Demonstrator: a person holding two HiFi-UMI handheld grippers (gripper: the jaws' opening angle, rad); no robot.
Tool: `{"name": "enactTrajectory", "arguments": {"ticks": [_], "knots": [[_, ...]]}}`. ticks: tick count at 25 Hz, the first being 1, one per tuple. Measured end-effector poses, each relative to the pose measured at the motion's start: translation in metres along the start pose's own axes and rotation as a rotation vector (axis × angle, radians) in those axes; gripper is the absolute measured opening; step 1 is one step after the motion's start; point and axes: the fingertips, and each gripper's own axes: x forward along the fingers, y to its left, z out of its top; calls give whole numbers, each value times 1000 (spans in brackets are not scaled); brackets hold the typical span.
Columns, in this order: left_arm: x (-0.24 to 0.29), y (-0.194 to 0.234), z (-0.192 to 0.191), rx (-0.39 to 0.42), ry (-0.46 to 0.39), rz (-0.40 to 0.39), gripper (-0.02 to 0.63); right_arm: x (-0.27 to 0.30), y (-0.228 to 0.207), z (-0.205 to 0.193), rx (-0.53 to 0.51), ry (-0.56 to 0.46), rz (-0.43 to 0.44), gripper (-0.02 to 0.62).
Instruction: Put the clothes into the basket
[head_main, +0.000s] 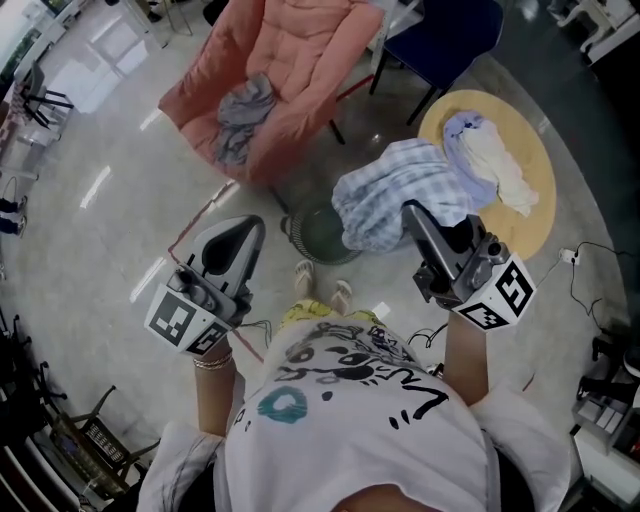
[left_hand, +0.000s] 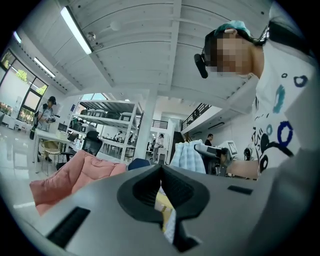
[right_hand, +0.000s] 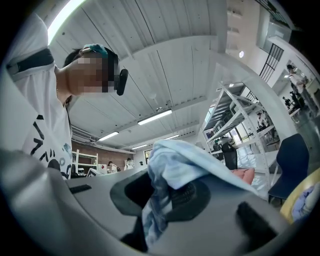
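the right gripper jaws pinch the plaid shirt over the basket. its wide folds could drape over the rim and slide to the floor. the left gripper jaws are pressed together, empty.

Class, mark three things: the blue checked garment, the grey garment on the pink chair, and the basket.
blue checked garment (head_main: 395, 190), head view, middle of the draped cloth
grey garment (head_main: 240, 125), head view, its bunched middle
basket (head_main: 298, 238), head view, bare left rim
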Motion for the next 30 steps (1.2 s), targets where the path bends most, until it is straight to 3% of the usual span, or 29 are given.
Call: {"name": "enactTrajectory", "arguments": {"ticks": [11, 20, 30], "knots": [[24, 43, 15, 0, -3, -138, 15, 39, -3, 10, -69, -3, -64, 74], [33, 79, 11, -3, -9, -203, 15, 68, -3, -5, -83, 21, -113, 74], [42, 106, -32, -39, 65, -177, 15, 85, -18, -49, -3, 94, -135, 74]]}}
